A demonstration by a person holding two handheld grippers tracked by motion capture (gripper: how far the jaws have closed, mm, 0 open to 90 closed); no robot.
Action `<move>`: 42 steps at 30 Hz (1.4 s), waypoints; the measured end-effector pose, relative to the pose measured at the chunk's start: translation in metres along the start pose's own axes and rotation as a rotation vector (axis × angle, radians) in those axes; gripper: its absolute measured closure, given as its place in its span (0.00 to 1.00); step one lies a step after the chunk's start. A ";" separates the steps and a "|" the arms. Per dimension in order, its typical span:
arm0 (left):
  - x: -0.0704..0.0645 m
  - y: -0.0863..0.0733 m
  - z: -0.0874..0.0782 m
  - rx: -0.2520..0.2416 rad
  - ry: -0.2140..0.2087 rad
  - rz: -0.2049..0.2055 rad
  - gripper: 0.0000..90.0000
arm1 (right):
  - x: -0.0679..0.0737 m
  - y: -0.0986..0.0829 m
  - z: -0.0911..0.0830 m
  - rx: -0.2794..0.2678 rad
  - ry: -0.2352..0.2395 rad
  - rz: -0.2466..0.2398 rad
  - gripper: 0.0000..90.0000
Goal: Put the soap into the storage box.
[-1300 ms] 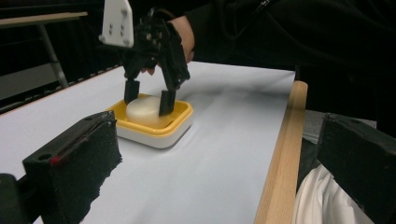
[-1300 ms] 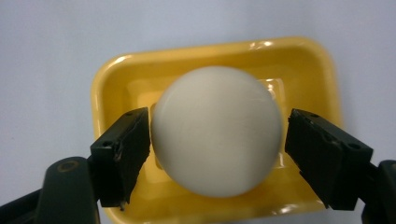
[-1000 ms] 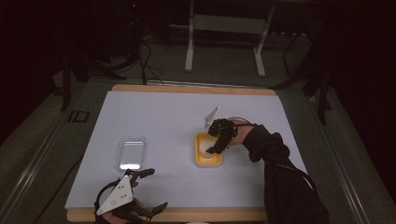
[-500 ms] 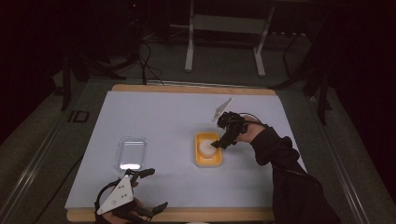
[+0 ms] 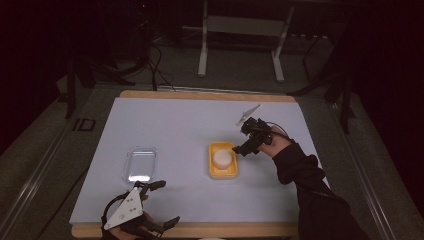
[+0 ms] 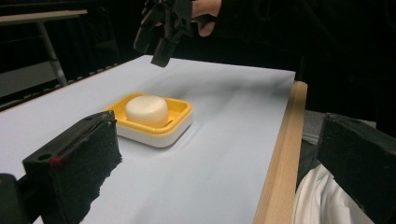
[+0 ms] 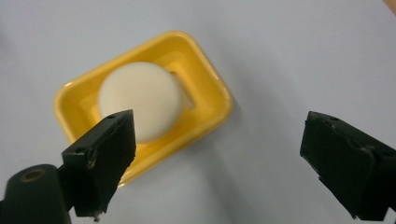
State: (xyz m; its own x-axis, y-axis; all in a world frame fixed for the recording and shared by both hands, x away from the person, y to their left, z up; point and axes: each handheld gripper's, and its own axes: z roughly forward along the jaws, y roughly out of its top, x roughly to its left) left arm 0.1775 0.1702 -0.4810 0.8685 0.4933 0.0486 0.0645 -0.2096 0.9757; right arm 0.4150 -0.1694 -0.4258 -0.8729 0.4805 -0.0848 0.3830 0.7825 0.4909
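"ID" (large pale letters) on the dark floor [image 5: 50, 150] beside the table [image 5: 165, 120]

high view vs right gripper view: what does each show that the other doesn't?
High view alone: the clear plastic lid lying flat on the table's white mat, the left hand-held gripper near the front edge, and the table's wooden rim.

Right gripper view alone: its own two black jaws standing wide apart with nothing between them, seen from just above the dish.

Both: the yellow soap dish with the round white soap sitting in it.
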 end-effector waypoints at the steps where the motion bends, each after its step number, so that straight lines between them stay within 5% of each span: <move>1: 0.000 0.000 0.000 0.000 0.000 -0.001 0.00 | 0.000 -0.004 0.000 0.000 -0.010 0.009 0.12; 11: 0.000 0.000 0.001 0.003 0.000 -0.005 0.00 | 0.005 -0.021 -0.003 -0.020 -0.066 0.048 0.12; 19: 0.001 -0.001 0.001 0.012 0.011 -0.017 0.00 | 0.011 -0.040 -0.009 -0.066 -0.118 0.126 0.13; 23: 0.001 -0.001 0.001 0.020 0.014 -0.018 0.00 | 0.011 -0.050 -0.016 -0.110 -0.106 0.185 0.13; 33: 0.000 -0.001 0.001 0.023 0.016 -0.016 0.00 | 0.021 -0.078 -0.020 -0.141 -0.178 0.219 0.13; 42: 0.000 -0.001 0.001 0.024 0.016 -0.014 0.00 | 0.032 -0.098 -0.026 -0.163 -0.184 0.243 0.13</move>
State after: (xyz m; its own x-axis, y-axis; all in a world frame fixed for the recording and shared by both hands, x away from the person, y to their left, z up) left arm 0.1780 0.1693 -0.4825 0.8595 0.5096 0.0387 0.0884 -0.2228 0.9708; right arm 0.3411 -0.2413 -0.4539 -0.6871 0.7202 -0.0961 0.5067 0.5698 0.6469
